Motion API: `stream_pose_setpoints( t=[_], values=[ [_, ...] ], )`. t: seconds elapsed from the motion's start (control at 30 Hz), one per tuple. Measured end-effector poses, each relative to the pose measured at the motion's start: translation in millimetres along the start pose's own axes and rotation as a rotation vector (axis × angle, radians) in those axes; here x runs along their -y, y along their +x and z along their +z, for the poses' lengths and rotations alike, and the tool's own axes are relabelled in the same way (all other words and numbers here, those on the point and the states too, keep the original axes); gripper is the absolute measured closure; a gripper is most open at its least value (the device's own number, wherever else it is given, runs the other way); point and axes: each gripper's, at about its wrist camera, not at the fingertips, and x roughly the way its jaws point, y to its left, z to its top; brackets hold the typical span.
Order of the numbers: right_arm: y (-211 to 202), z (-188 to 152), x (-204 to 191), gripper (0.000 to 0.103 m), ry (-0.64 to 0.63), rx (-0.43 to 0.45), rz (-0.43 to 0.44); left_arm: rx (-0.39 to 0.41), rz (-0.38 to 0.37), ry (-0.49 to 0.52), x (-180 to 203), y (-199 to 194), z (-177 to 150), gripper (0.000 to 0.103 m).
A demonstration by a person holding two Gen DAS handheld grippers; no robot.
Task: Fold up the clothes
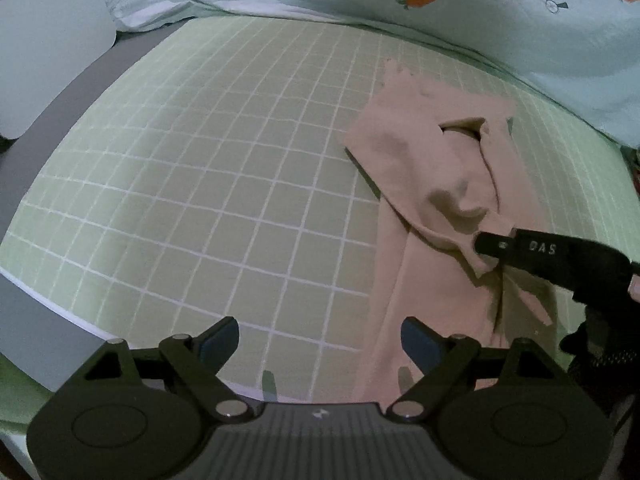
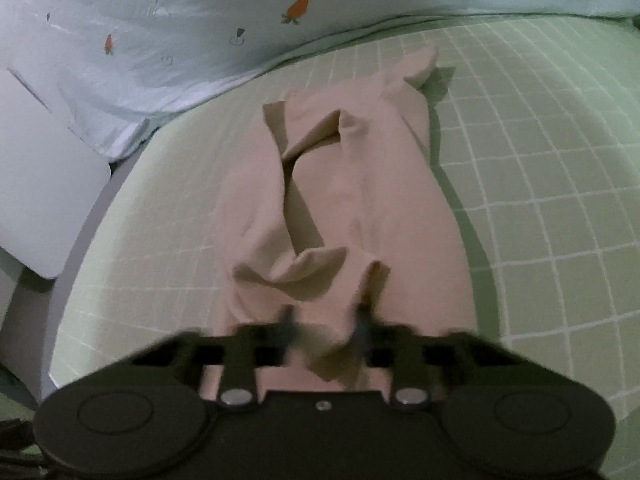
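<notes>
The right claw (image 1: 486,250) carries the white letters "BAS" on its black finger, and it is closed on a fold of the soft, wrinkled beige garment (image 1: 432,184). This garment lies on the bed sheet (image 1: 200,184), a light green cloth with a grid of thin white lines, near a pale blue quilt (image 1: 460,4) printed with small orange carrots. The left claw (image 1: 320,340), black with blue pads, is wide open above the sheet and holds nothing.

Garment (image 1: 436,184) lies on bedsheet (image 1: 208,184); quilt (image 1: 480,20) behind it.

dim light | fisheye bending – dark corners | right wrist view – fingers (image 2: 362,322) motion-blurred
</notes>
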Motion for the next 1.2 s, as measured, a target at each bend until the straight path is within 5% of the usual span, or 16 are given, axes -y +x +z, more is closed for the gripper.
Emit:
stream_pose_setpoints(
  t=[0.33, 0.67, 1.2],
  values=[
    [-52.2, -29.1, -8.8, 0.101, 0.081, 0.130, -0.071, 0.012, -0.082, 0.047, -12.6, 2.6, 7.4, 0.015],
    [-102.1, -78.7, -41.2, 0.102, 0.003, 0.248, -0.208, -0.018, -0.161, 0.139, -10.7, 8.8, -5.2, 0.015],
    [-92.3, -125.5, -26.1, 0.103, 0.095, 0.127, -0.306, -0.083, -0.206, 0.248, 4.5, 20.2, -31.6, 0.015]
  ],
)
